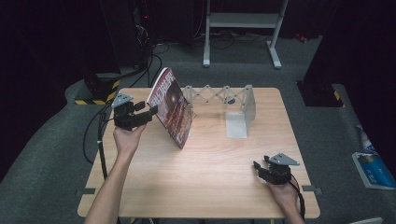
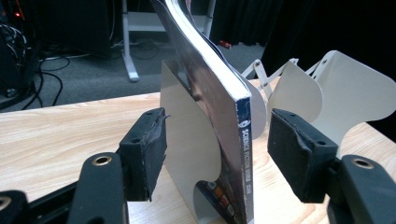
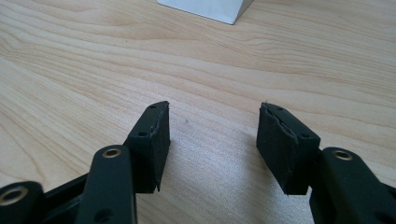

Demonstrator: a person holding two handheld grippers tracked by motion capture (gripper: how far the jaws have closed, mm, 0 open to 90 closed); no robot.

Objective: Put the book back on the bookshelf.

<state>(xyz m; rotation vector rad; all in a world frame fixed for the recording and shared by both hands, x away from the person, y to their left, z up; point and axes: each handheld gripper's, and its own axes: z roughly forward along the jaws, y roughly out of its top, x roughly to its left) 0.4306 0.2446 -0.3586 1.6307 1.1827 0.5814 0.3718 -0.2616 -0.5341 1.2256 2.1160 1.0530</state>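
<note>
While the magazine (image 1: 170, 108) stands on its lower edge at the back left of the table (image 1: 205, 172), it leans over to one side, with its red and dark cover facing the right half of the tabletop. Its spine (image 2: 246, 158) faces the left gripper (image 1: 148, 112), and the white lettering on that spine runs top to bottom. In the left gripper view, the magazine sits between the two black jaws together with a pale metal end plate (image 2: 187, 154) of the folding book rack (image 1: 219, 98). Both jaws stand apart, and a gap shows on each side, so neither pad presses on the magazine or the plate. The plate stands upright just beside the magazine on its left in that view, and the pages curve away above it. From the high view, the rack stretches across the back of the table as a zigzag lattice, ending in a second plate (image 1: 247, 105) with a flat foot (image 1: 236, 125) on the wood. A hand (image 1: 127, 139) holds the left gripper from the near side, its forearm coming up from the bottom edge.

Well apart from all this, the right gripper (image 1: 261, 166) rests low near the front right corner of the table. Its jaws are spread wide with only bare wood between them.
</note>
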